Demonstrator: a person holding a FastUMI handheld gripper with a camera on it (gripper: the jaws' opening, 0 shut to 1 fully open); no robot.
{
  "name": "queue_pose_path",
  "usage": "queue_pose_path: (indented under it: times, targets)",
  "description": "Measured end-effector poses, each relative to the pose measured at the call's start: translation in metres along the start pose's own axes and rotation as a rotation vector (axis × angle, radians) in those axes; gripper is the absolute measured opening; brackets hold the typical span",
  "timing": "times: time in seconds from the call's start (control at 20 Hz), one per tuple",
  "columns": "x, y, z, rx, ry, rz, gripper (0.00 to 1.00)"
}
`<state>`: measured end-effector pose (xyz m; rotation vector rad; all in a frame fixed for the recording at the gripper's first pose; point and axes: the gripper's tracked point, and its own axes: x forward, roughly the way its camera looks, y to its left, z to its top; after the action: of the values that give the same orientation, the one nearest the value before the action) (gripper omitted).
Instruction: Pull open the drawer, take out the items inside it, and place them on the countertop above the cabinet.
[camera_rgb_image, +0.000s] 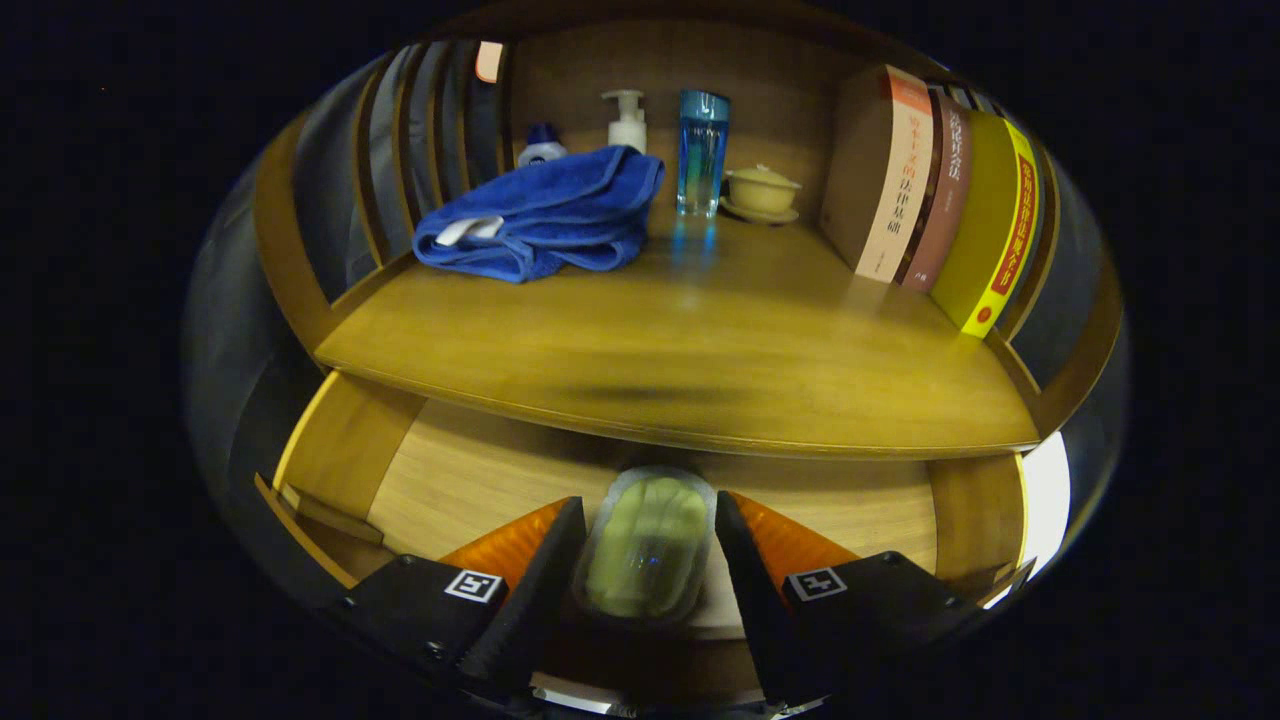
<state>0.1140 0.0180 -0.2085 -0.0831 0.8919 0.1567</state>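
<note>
Since the clear-wrapped green item (646, 545) sits between the fingers of the gripper (648, 560), over the open drawer (470, 480) and below the countertop (690, 350), it is judged light, slippery and crushable, best gripped across its long sides, though firm contact cannot be told.

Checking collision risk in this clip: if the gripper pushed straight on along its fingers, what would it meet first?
Probably the front edge of the countertop, just beyond the green item that the gripper holds between its fingers over the open drawer. Depth is unclear.
</note>
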Motion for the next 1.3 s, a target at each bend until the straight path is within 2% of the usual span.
queue_pose_path:
  times: [0.25,0.5,0.65,0.85,0.95,1.0,1.2,1.3]
  targets:
    - [0.017,-0.007,-0.011,0.007,0.056,-0.030,0.87]
    - [0.025,0.000,-0.031,0.003,0.120,-0.015,0.85]
    - [0.026,0.001,-0.031,0.004,0.121,-0.012,0.84]
    - [0.024,0.003,-0.031,0.011,0.118,0.001,0.78]
    - [0.023,-0.003,-0.025,0.000,0.089,-0.024,0.64]
    - [0.019,0.000,-0.027,-0.002,0.091,-0.022,0.31]
    - [0.016,-0.003,-0.022,0.025,0.060,-0.017,0.23]
    - [0.009,-0.003,-0.018,0.029,0.032,-0.018,0.23]
